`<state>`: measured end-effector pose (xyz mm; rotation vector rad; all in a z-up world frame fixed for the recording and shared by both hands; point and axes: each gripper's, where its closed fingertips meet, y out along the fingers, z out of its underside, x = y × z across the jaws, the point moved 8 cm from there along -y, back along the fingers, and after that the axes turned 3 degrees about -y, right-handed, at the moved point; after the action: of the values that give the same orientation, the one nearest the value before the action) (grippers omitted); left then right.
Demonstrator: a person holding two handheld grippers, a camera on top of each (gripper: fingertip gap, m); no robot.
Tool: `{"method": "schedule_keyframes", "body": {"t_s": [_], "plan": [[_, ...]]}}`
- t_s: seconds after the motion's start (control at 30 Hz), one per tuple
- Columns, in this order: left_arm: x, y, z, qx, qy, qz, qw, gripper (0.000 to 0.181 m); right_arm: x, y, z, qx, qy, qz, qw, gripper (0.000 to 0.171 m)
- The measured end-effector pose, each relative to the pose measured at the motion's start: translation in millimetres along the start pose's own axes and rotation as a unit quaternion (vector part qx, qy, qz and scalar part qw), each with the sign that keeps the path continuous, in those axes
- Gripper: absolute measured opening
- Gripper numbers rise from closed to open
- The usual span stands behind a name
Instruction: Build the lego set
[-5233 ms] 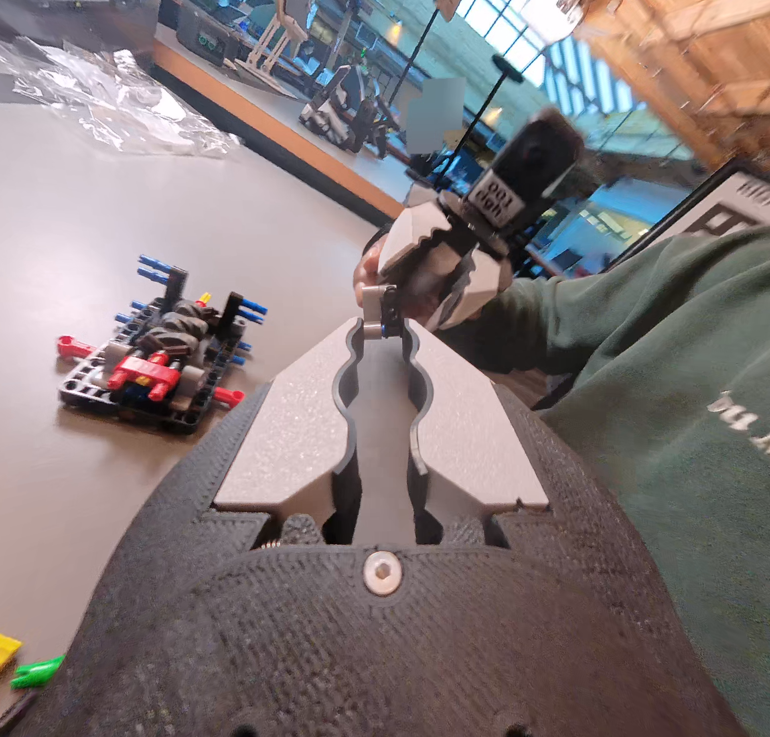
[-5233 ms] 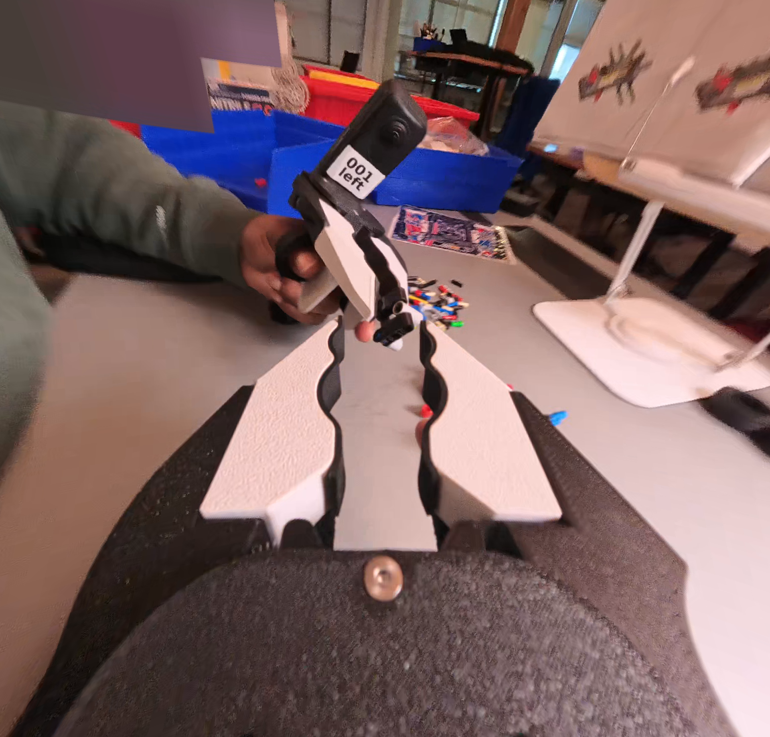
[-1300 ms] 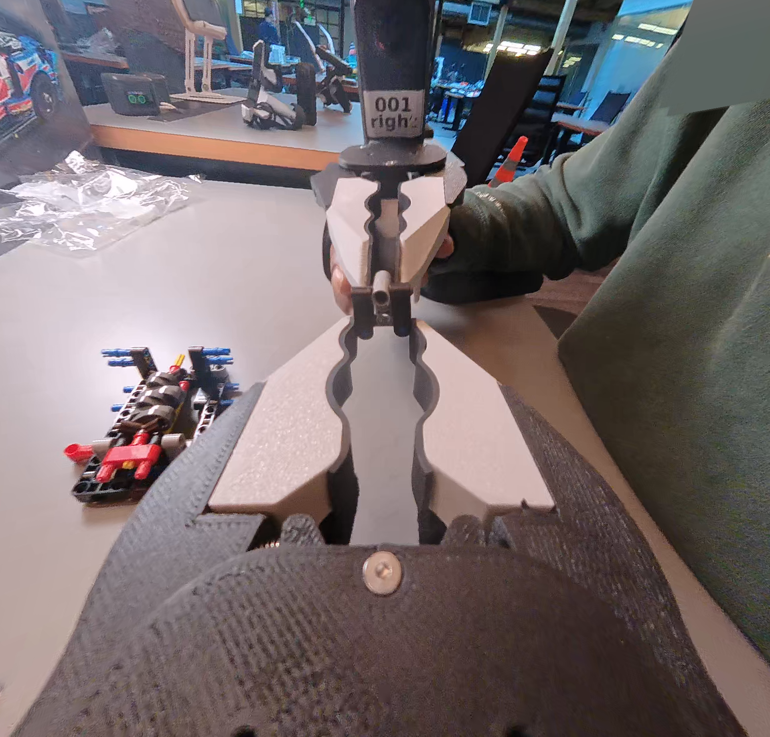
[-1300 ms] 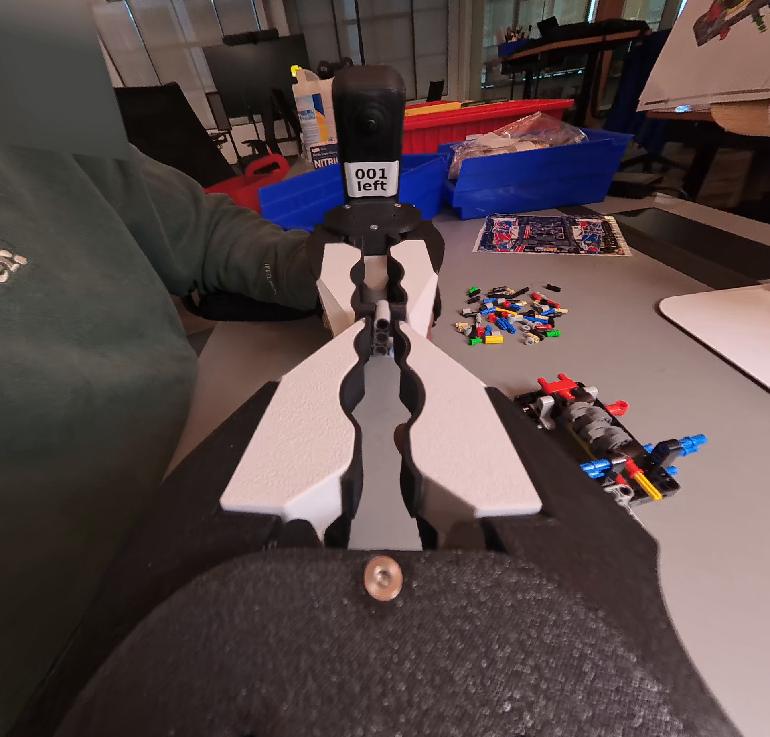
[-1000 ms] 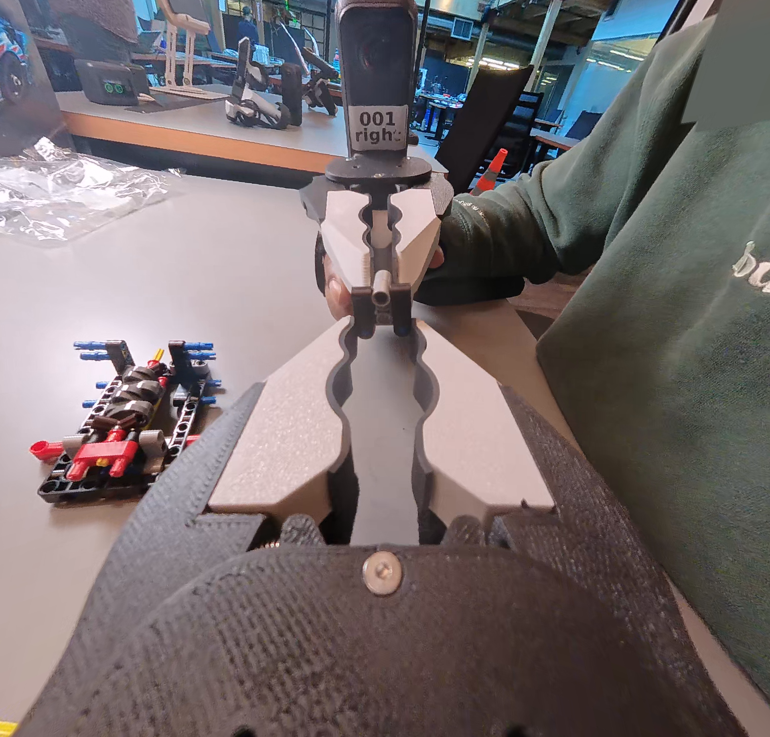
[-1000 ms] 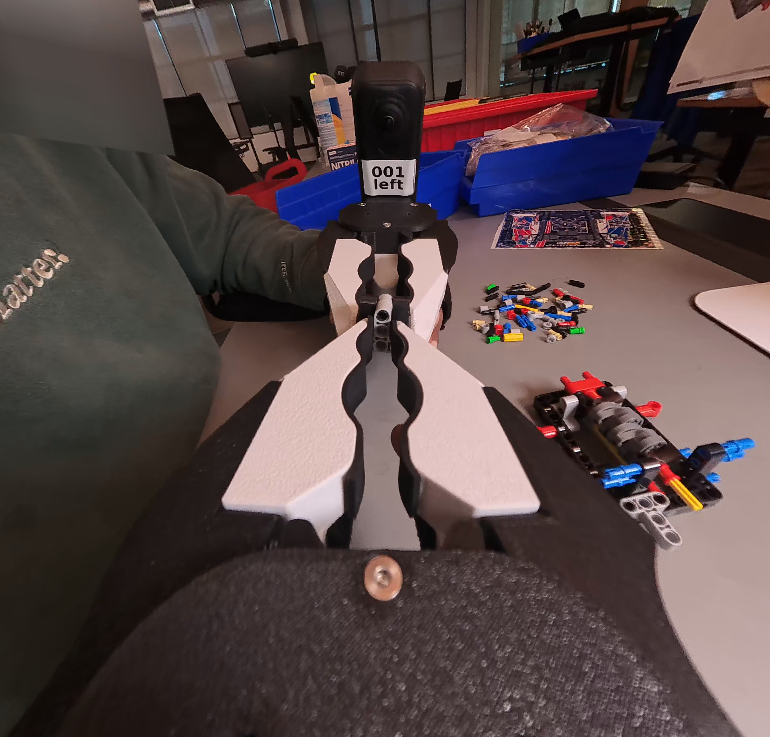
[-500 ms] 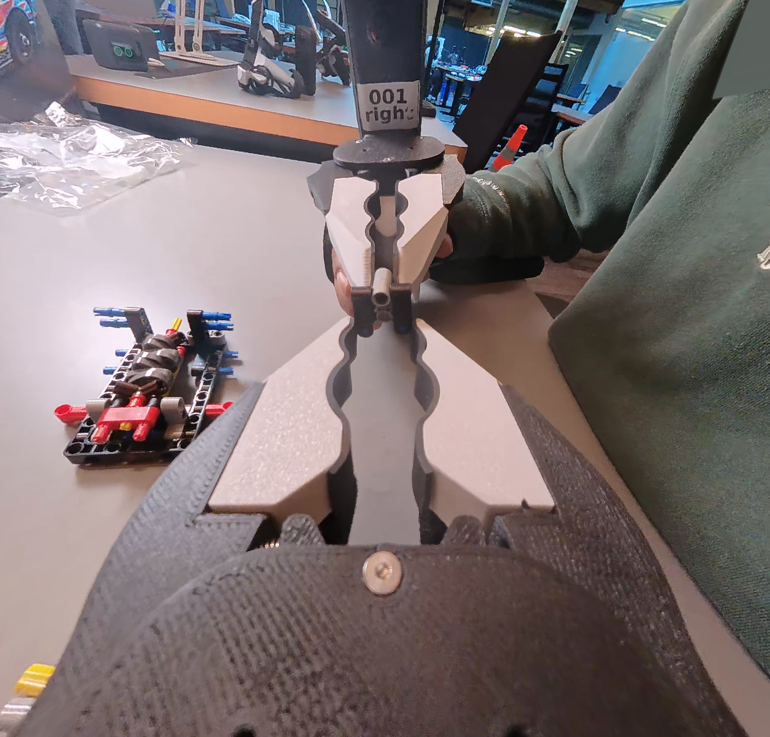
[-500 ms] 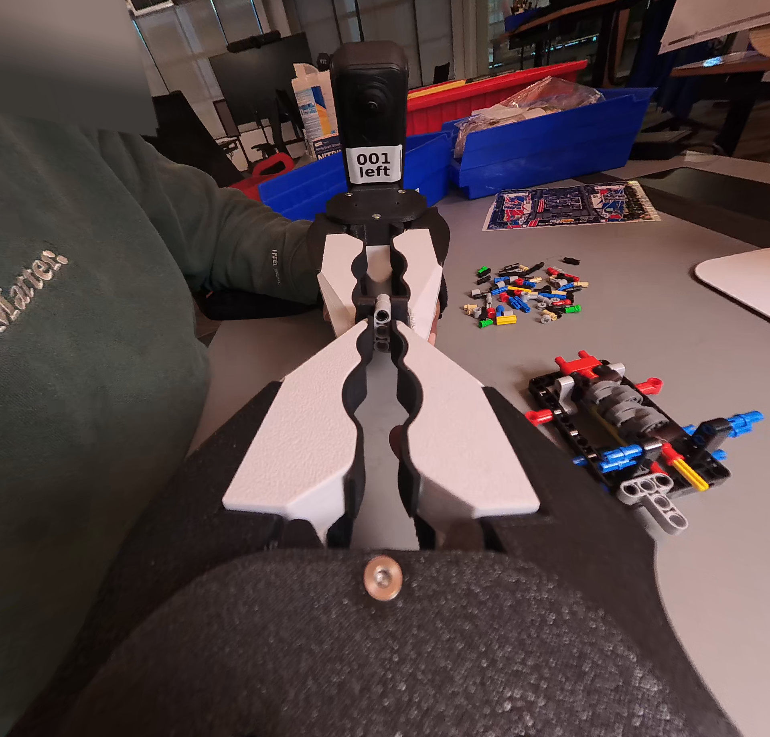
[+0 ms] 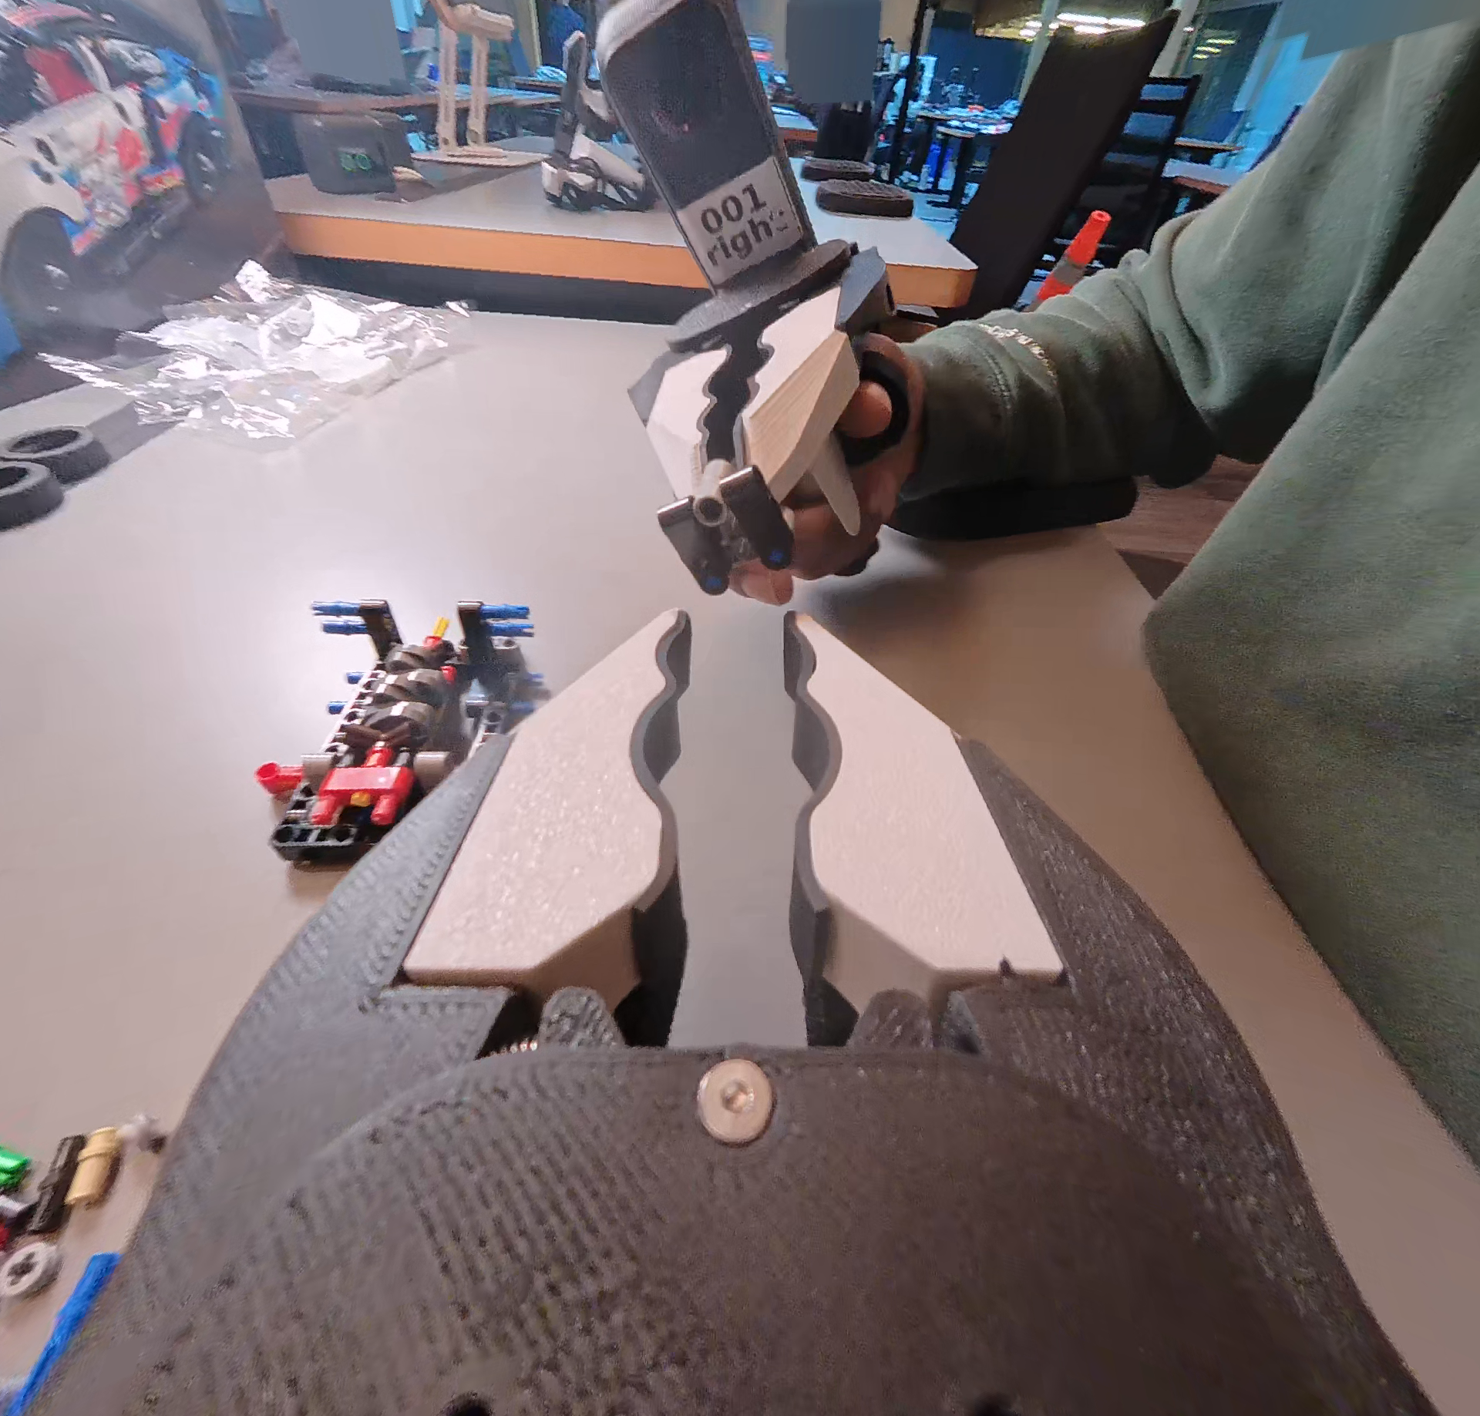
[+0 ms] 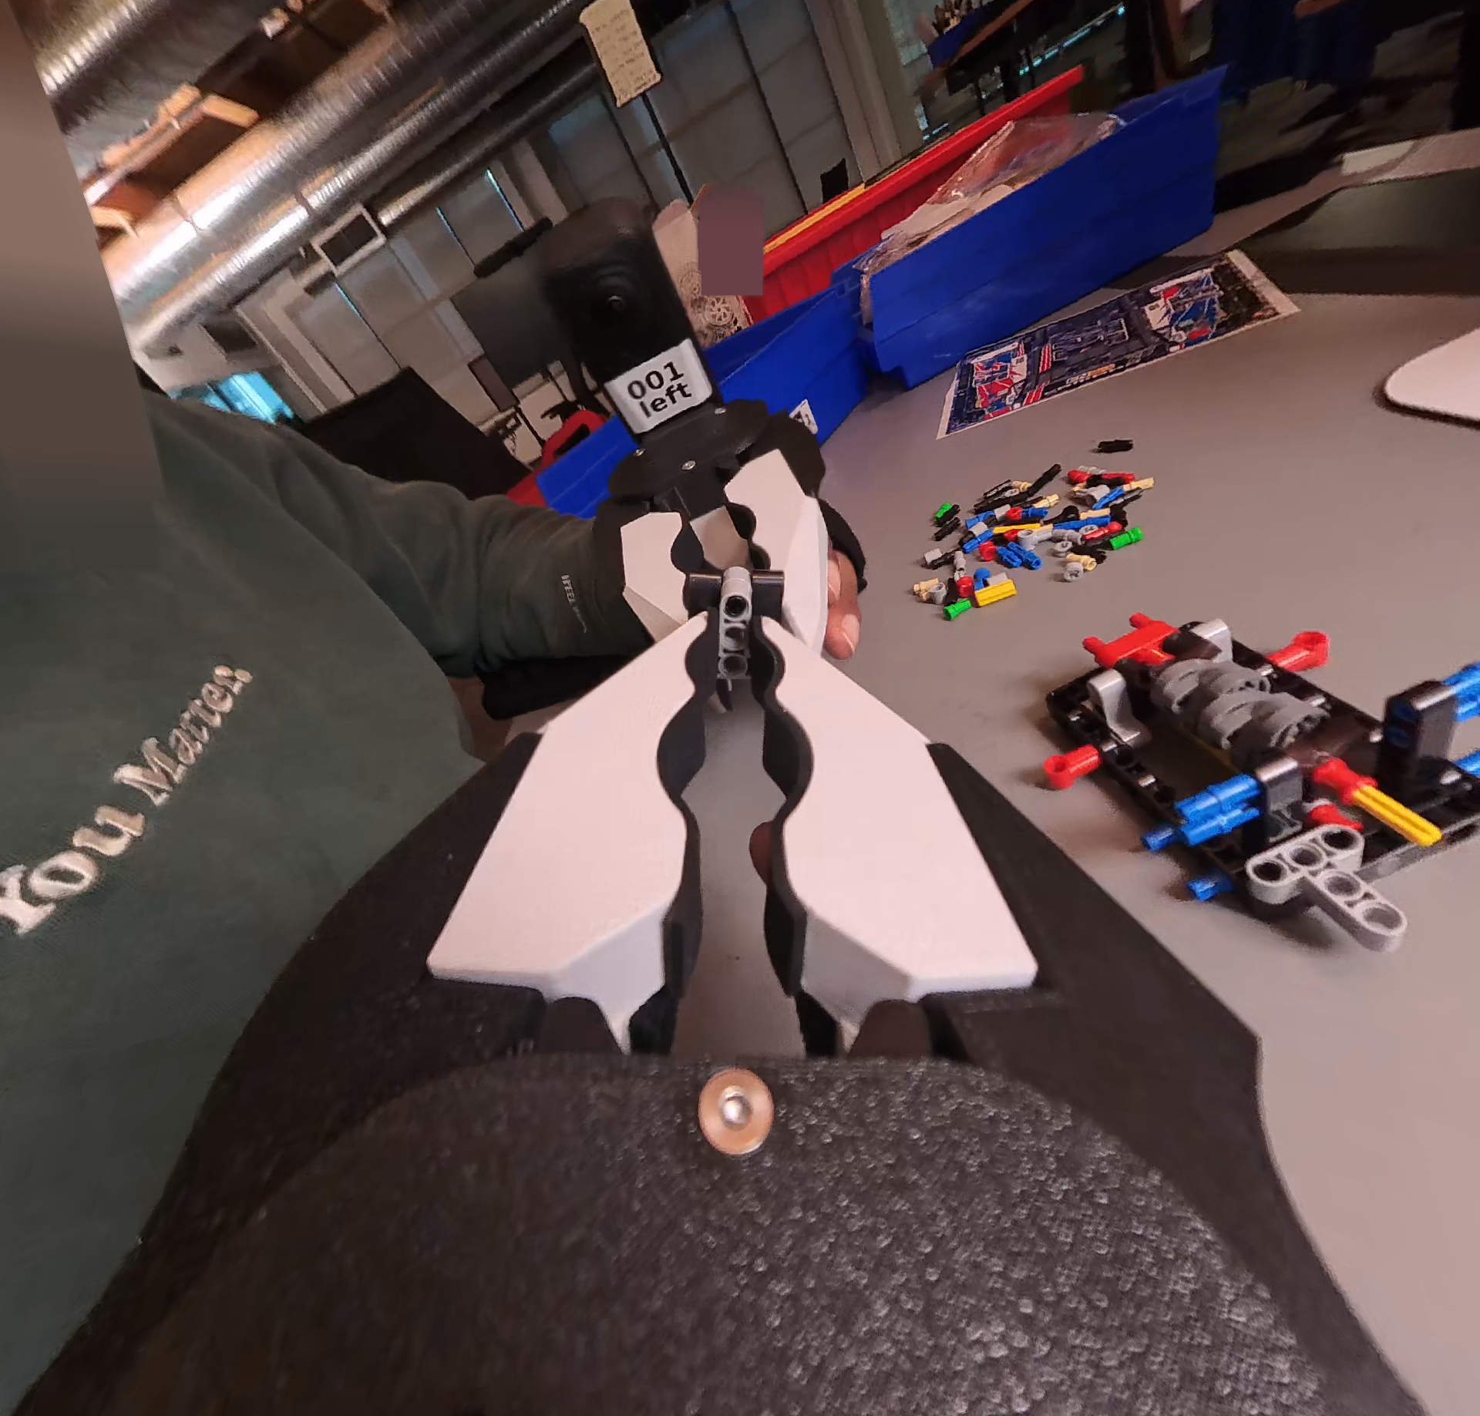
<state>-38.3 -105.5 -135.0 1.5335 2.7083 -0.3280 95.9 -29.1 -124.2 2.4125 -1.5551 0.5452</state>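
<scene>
My right gripper (image 10: 735,637) is shut on a small sub-assembly (image 10: 735,605): a grey beam with a black cross piece and blue pins. It holds it in the air, and it also shows in the left wrist view (image 9: 721,525). My left gripper (image 9: 734,625) is open and empty, just below and in front of that piece. The partly built black chassis (image 9: 384,737) with grey gears, red parts and blue pins lies on the grey table (image 9: 200,617), to the left of my left gripper. It also shows in the right wrist view (image 10: 1233,737), with a loose grey T-shaped beam (image 10: 1321,885) at its near end.
A pile of small loose pieces (image 10: 1033,529) lies beyond the chassis, with a printed sheet (image 10: 1105,352) and blue bins (image 10: 1041,272) behind it. A clear plastic bag (image 9: 264,352) and black tyres (image 9: 32,464) lie far left. The person's green sleeve (image 9: 1201,352) is at the right. My two grippers' fingertips are within a few centimetres of each other.
Both grippers were shut on the small sub-assembly. My left gripper has opened, let go and drawn back. The right gripper keeps the piece and has tilted.
</scene>
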Motion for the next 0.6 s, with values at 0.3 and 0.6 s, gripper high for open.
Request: {"method": "schedule_keyframes", "body": {"t_s": [0.3, 0.6], "plan": [[6.2, -7.3, -5.6, -0.008, 0.062, -0.072, 0.995, 0.034, -12.3, -0.9, 3.1, -0.017, 0.129, -0.021, 0.991, 0.005], [6.7, -7.6, -8.3, -0.014, 0.082, -0.089, 0.993, 0.034, -20.2, -4.1, 2.1, -0.068, 0.255, -0.065, 0.962, 0.005]]}}
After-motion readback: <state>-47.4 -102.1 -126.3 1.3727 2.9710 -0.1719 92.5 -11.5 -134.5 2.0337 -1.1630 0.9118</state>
